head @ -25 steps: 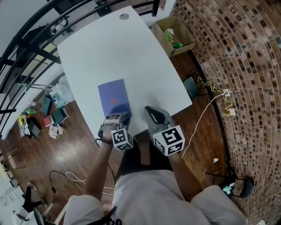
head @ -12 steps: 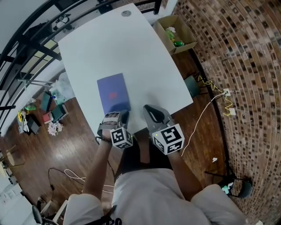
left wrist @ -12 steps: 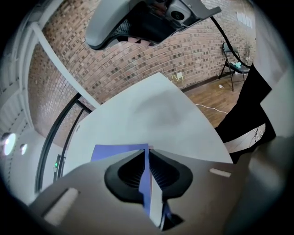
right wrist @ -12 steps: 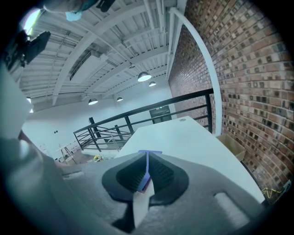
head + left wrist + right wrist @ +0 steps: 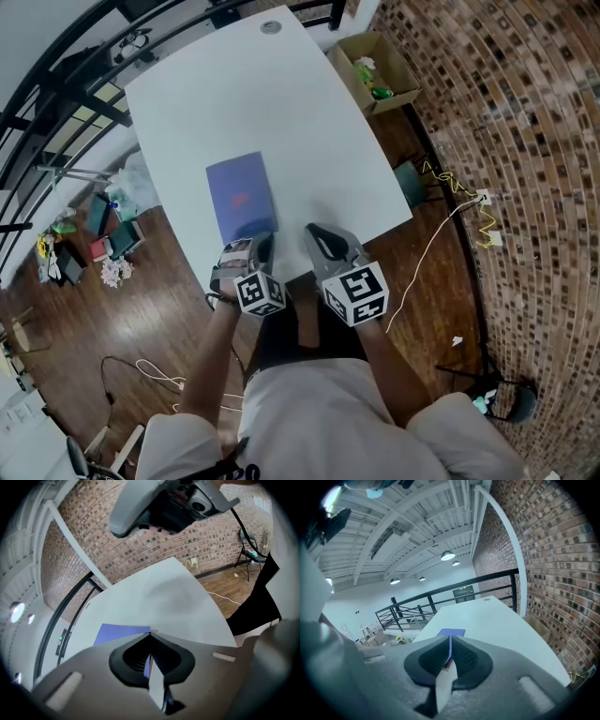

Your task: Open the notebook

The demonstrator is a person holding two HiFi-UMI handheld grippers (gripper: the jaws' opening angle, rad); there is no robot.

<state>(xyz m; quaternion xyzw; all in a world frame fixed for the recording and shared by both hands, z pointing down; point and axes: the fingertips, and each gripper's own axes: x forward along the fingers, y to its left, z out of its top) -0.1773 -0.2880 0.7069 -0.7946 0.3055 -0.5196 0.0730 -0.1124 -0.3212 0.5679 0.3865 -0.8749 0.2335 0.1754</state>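
Both pairs of jaws are together. On the left gripper [image 5: 150,634] the tips meet right at the near corner of the notebook [image 5: 234,178]. Its own view shows only a thin slit between the pads, with blue in it. Whether an edge of the cover is nipped there cannot be made out. The right gripper [image 5: 313,231] has its jaws pressed tip to tip with nothing between them. It hangs just beside the left one, over the near edge of the counter [image 5: 281,103], to the right of the notebook and clear of it.

Closed and flat, the notebook lies near the counter's near edge. It has a plain blue cover with a small red mark at its middle, and its long sides run away from the person. From the head view the left gripper overlaps its near right corner. In the right gripper view it shows as a small blue patch straight beyond the tips.

Each gripper carries a marker cube, the left cube [image 5: 261,293] and the right cube [image 5: 356,293], both turned up toward the head camera. An open cardboard box [image 5: 345,86] with some green things in it stands on the wooden floor [image 5: 122,328] by the counter's far right side, next to a brick wall [image 5: 525,141].
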